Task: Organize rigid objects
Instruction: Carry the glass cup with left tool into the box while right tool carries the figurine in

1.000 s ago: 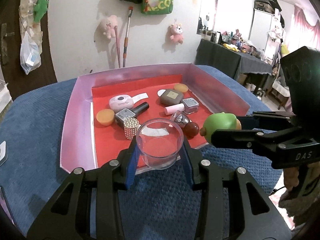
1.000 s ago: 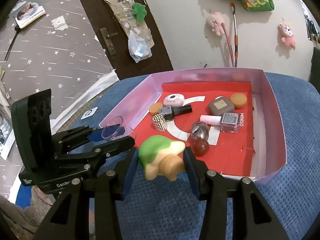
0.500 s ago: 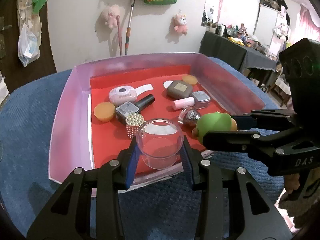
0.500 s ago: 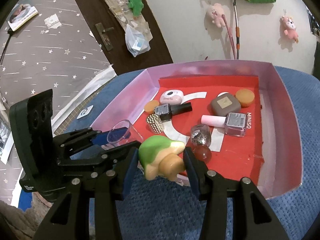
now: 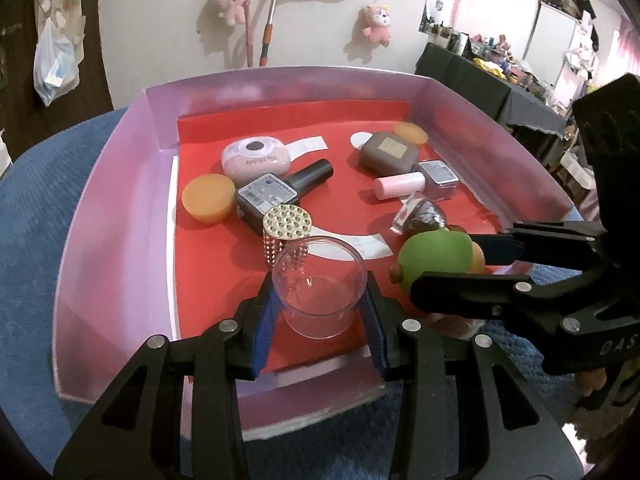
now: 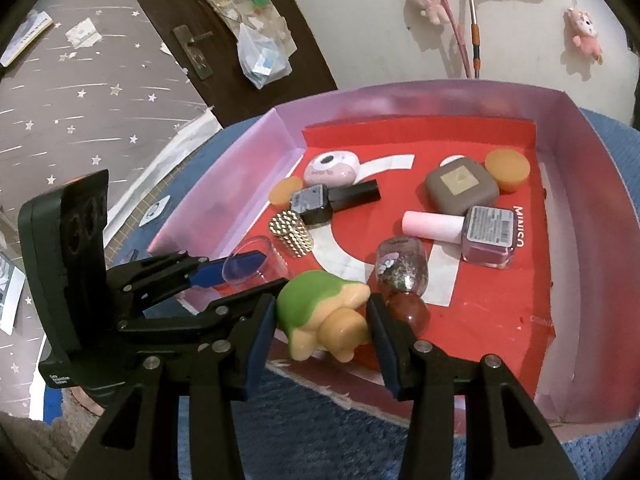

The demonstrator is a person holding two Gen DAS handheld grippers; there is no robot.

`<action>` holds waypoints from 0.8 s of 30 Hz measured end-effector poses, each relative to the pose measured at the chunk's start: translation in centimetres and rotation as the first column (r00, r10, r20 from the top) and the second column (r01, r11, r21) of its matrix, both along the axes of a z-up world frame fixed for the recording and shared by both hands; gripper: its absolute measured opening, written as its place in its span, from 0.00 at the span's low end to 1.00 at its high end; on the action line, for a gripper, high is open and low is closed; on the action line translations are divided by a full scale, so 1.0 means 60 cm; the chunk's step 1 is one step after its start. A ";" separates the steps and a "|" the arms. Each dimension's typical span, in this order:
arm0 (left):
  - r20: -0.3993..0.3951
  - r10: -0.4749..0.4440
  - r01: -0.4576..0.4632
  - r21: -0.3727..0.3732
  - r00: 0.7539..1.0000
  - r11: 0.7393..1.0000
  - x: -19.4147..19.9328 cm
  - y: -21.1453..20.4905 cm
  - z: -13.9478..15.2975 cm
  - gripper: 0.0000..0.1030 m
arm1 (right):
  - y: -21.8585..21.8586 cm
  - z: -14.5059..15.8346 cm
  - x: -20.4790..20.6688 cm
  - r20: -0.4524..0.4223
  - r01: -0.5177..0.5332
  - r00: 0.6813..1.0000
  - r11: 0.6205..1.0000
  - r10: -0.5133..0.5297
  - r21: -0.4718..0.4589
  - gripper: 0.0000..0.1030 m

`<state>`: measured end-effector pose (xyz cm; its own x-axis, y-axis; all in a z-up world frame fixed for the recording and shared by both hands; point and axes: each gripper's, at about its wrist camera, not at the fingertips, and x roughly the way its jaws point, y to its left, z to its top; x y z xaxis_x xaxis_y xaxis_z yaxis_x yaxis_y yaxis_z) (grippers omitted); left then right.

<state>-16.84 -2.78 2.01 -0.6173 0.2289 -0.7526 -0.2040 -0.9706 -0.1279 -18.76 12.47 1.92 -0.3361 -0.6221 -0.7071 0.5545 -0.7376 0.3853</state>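
My left gripper is shut on a clear plastic cup, held upright over the near part of the pink tray. Its blue pads press on both sides of the cup. My right gripper is shut on a green and tan toy figure, just over the tray's near edge. In the left wrist view the toy and the right gripper sit to the right of the cup. In the right wrist view the cup and the left gripper are at the left.
On the tray's red liner lie a pink oval case, a dark nail polish bottle, a studded gold cylinder, orange discs, a brown compact, a pink polish bottle and a glitter bottle. A blue textured cloth surrounds the tray.
Both grippers have moved forward and down over the tray's near edge, each still holding its object. The tray's contents look closer and larger.
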 end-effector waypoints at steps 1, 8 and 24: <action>-0.002 0.003 -0.003 0.002 1.000 1.000 -0.002 -0.001 -0.001 0.36 | 0.000 -0.002 -0.001 0.001 0.002 1.000 1.000 -0.002 0.005 0.48; -0.008 0.021 -0.021 -0.004 1.000 1.000 -0.019 0.001 -0.003 0.36 | 0.010 -0.014 -0.013 -0.022 0.045 0.999 0.996 -0.044 0.072 0.48; -0.001 0.034 -0.034 -0.026 0.999 0.999 -0.025 0.005 -0.003 0.36 | 0.025 -0.017 -0.021 -0.076 0.121 0.991 0.986 -0.112 0.117 0.48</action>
